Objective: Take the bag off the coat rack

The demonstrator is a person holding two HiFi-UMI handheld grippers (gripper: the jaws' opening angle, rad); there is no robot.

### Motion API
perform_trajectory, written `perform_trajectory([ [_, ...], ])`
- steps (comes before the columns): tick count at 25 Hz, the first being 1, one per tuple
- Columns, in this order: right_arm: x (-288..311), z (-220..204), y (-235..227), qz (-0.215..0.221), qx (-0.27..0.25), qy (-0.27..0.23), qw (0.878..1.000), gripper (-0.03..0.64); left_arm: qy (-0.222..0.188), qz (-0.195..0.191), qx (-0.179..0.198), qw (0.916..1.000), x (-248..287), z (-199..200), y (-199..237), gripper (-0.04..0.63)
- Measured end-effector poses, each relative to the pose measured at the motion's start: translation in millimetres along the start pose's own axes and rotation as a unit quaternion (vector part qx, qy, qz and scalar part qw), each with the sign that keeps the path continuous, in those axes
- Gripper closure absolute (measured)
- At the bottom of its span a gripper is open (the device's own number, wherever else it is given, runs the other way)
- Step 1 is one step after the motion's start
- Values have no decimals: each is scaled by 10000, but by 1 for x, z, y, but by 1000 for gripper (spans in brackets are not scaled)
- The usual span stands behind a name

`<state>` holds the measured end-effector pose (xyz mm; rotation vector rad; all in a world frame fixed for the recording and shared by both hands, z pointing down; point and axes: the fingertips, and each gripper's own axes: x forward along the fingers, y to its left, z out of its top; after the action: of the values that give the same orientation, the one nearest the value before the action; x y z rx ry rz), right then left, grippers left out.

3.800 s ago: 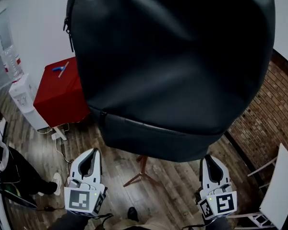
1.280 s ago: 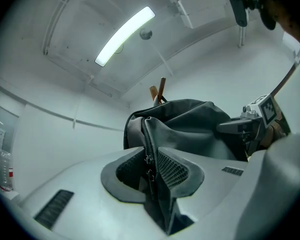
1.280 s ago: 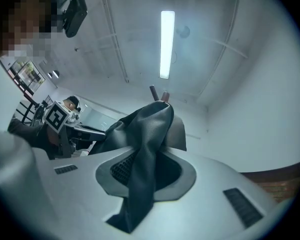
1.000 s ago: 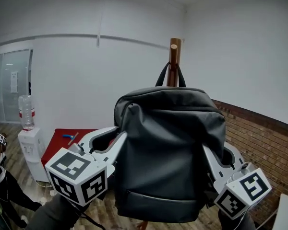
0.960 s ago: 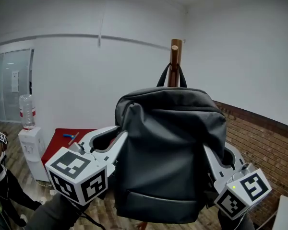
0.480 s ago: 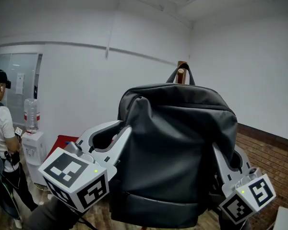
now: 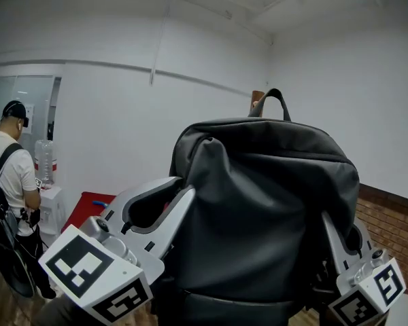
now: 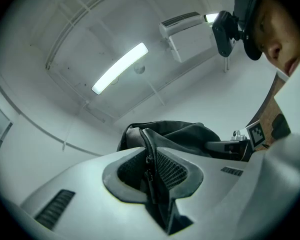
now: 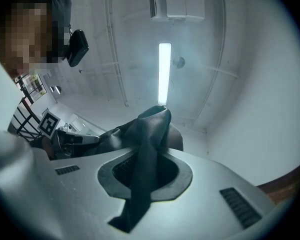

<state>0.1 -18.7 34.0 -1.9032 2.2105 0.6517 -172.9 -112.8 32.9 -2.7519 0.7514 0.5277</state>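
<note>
Left claw [image 8: 150, 176] and right claw [image 9: 142, 181] each pinch a side fold of the bag [image 7: 265, 209], so I bear its weight evenly. Its handle [image 7: 275, 92] rides just beside the top of the rack [image 7: 256, 99], apparently free.

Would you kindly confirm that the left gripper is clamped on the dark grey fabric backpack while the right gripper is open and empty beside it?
Not quite. The right gripper is not open and empty: the right gripper view shows its jaws shut on a fold of the dark grey fabric backpack. The rest holds: the left gripper is clamped on the backpack, at its zipped edge.
</note>
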Motion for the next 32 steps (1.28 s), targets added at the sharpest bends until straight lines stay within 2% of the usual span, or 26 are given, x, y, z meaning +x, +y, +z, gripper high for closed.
perform_trajectory([
  [5,1,0,-1,-50,2,-19,10000,584,-20,-234,-289,9993,0,2,-5,520],
  [15,-1,0,1,113,170,-165,9997,584,174,-83,-71,9998,-4,4,-9,520],
  [20,3,0,-1,-44,94,-56,9999,584,211,-239,-229,9992,3,-1,-3,520],
  [27,-1,2,-1,12,209,-189,9996,584,277,-162,-166,9993,-3,4,-9,520],
  [32,3,2,-2,-94,159,-137,9997,584,344,-232,-277,9988,4,-3,-3,520],
])
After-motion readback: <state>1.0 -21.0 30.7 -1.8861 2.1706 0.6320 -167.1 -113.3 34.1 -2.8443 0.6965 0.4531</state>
